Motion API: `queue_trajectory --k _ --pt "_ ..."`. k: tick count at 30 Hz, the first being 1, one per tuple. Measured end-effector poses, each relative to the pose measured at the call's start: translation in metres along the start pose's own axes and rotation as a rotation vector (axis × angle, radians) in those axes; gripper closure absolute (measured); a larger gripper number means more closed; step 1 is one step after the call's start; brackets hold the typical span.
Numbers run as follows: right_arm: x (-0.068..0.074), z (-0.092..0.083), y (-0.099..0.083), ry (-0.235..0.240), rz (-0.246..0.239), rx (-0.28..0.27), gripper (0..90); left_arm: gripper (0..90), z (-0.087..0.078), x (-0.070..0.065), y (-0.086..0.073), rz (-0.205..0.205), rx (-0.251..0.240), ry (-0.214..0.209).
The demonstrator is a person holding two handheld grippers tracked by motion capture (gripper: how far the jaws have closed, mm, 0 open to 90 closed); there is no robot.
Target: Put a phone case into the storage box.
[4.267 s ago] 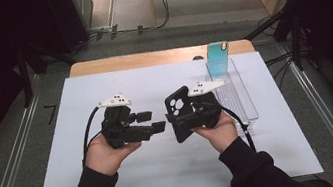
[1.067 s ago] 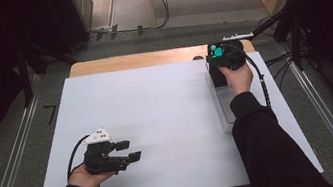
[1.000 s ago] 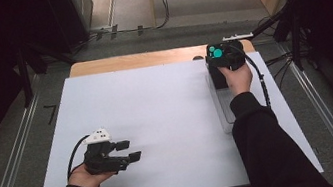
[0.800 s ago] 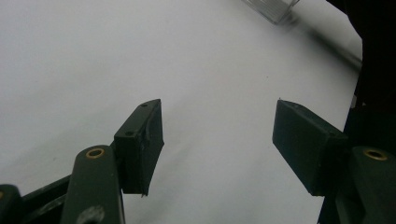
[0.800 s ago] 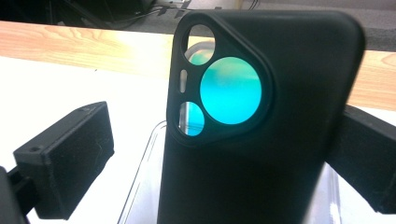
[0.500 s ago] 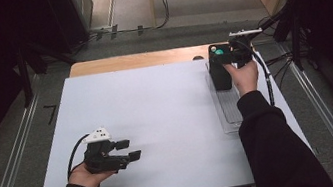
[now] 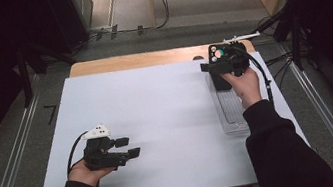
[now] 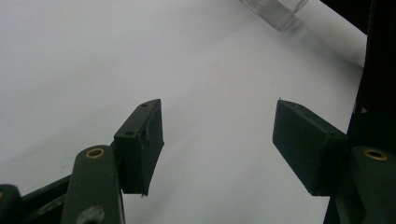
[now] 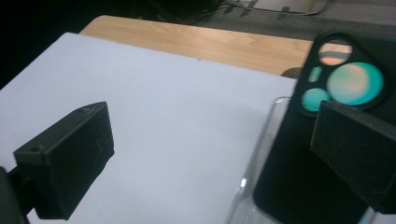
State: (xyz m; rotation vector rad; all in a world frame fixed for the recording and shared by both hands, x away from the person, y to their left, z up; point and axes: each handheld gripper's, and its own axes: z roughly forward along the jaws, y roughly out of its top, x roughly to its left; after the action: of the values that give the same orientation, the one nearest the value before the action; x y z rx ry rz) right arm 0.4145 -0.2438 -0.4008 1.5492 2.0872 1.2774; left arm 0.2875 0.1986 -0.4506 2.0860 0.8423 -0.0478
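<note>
The right gripper has moved since the earlier high views: it was low over the far end of the tray, and it now stands a little higher and nearer the far right corner of the table. The left gripper has kept its place near the front left of the white sheet.

Right gripper: jaws spread wide in the right gripper view, with bare sheet showing between them. Neither pad presses on anything. The right pad sits in front of the black case.

Case: it stands at the far end of the clear tray, leaning upright, with its camera cut-out at the top. The cut-out shows teal through the holes. In the high view the case shows just below the right gripper.

Left gripper: jaws part open, nothing between them, pointing across the sheet toward the tray corner. The hand rests on the sheet, well apart from the tray.
</note>
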Motion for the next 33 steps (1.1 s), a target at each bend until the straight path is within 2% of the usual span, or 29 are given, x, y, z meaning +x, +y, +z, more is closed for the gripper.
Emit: queue_trajectory --k 2,5,8,12,18,22,27,33 --pt "0.007 -0.002 -0.004 0.032 -0.023 0.009 0.0 34.1 0.000 0.001 0.000 -0.001 0.006 0.000" --pt "0.018 -0.006 -0.011 0.076 -0.062 0.021 11.9 34.1 0.000 0.003 0.001 -0.003 0.011 0.003" --pt "0.026 -0.008 -0.018 0.110 -0.090 0.051 11.9 34.1 0.001 0.003 0.001 -0.012 0.008 -0.005" --pt "0.031 -0.013 -0.027 0.170 -0.093 0.061 20.7 34.0 0.001 0.003 0.002 -0.003 0.010 -0.005" --pt "0.040 -0.024 -0.038 0.223 -0.127 0.082 25.1 34.0 0.000 0.003 0.003 -0.003 0.010 -0.008" --pt "0.047 -0.029 -0.046 0.237 -0.169 0.091 25.6 34.0 -0.002 0.002 0.004 0.000 -0.003 -0.018" --pt "0.055 -0.033 -0.058 0.236 -0.185 0.098 25.6 34.0 -0.002 -0.001 0.004 0.009 0.000 -0.023" --pt "0.060 -0.037 -0.078 0.263 -0.211 0.124 25.5 34.0 -0.003 -0.003 0.003 0.019 0.001 -0.030"
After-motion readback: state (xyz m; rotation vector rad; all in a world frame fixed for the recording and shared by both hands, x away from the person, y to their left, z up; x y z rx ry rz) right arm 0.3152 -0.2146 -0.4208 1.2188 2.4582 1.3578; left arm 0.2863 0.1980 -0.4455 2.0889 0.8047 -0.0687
